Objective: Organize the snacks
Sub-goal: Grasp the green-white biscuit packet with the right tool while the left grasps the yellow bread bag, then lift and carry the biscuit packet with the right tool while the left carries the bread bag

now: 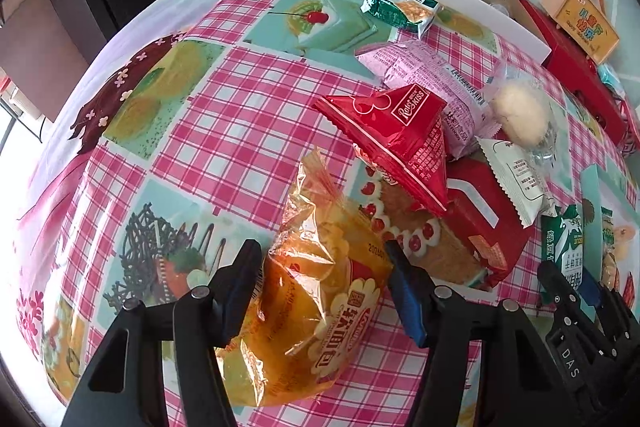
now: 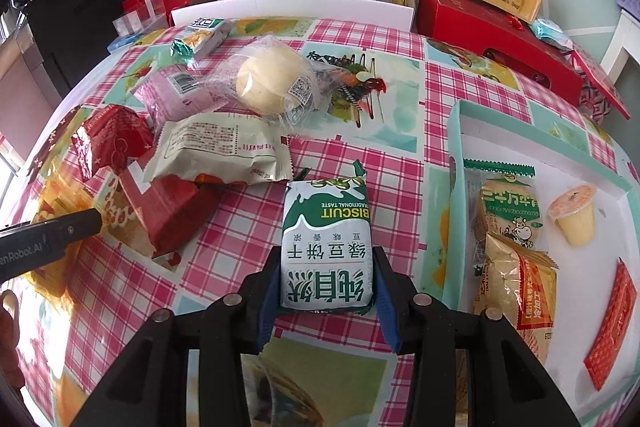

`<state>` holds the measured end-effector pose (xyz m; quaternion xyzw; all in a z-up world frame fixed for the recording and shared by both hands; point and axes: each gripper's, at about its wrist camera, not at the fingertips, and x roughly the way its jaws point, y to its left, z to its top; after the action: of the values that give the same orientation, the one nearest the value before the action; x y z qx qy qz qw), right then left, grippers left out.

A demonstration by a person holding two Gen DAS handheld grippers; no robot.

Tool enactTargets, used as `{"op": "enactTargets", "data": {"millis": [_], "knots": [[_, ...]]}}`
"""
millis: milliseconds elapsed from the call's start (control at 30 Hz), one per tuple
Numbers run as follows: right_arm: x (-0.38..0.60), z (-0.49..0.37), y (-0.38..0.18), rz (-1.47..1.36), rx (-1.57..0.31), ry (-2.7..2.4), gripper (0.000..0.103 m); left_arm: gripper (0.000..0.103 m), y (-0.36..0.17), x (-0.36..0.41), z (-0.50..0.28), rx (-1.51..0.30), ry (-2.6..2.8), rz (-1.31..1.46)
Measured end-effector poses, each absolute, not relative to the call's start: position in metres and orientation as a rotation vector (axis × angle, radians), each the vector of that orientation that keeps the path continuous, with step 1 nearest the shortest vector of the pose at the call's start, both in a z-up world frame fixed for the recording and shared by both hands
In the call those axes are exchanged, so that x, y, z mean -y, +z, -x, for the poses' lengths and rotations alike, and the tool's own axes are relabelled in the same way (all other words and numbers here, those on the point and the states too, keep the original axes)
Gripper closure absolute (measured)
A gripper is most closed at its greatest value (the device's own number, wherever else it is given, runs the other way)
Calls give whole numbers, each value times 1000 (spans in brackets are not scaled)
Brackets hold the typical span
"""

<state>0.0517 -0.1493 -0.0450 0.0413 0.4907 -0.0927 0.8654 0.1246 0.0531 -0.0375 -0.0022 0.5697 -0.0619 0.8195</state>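
Observation:
An orange bread bag (image 1: 320,291) lies on the checked tablecloth (image 1: 224,115). My left gripper (image 1: 324,279) is shut on it, one pad pressing each side. A green and white biscuit pack (image 2: 326,247) sits between the blue pads of my right gripper (image 2: 326,283), which is shut on it just above the cloth. Right of it stands a white tray with a teal rim (image 2: 456,131). It holds a green-topped pack (image 2: 508,211), an orange pack (image 2: 516,287), a jelly cup (image 2: 574,215) and a red sachet (image 2: 612,319). The left gripper's finger (image 2: 60,227) shows at the left edge.
A loose pile lies mid-table: a red bag (image 1: 400,131), a pink pack (image 1: 424,75), a wrapped bun (image 2: 272,79), a pale pack (image 2: 216,147), a red box (image 2: 172,211). A small green pack (image 2: 200,35) lies farther back. Red boxes (image 2: 492,23), a bottle and clutter line the far edge.

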Motion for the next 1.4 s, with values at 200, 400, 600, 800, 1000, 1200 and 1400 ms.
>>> {"op": "enactTargets", "data": {"millis": [200,400,600,800,1000,1200,1400], "knots": [[148,-51,-46,-78,-1026,-197,58,40,-38,-53,-124,-1211,-123,-12],[149,-50,-44,-88,-1024,-200,59,45,-36,-46,-124,-1202,-115,-16],[151,-52,-42,-106,-1023,-194,59,50,-31,-50,-123,-1184,-99,10],[149,-50,-35,-116,-1006,-186,59,51,-18,-55,-118,-1150,-96,33],[151,-43,-16,-129,-960,-187,60,52,0,-55,-110,-1098,-91,42],[152,-35,6,-131,-913,-189,71,52,20,-48,-101,-1038,-101,36],[157,-32,10,-139,-907,-186,73,52,29,-39,-94,-1006,-117,18]]}}
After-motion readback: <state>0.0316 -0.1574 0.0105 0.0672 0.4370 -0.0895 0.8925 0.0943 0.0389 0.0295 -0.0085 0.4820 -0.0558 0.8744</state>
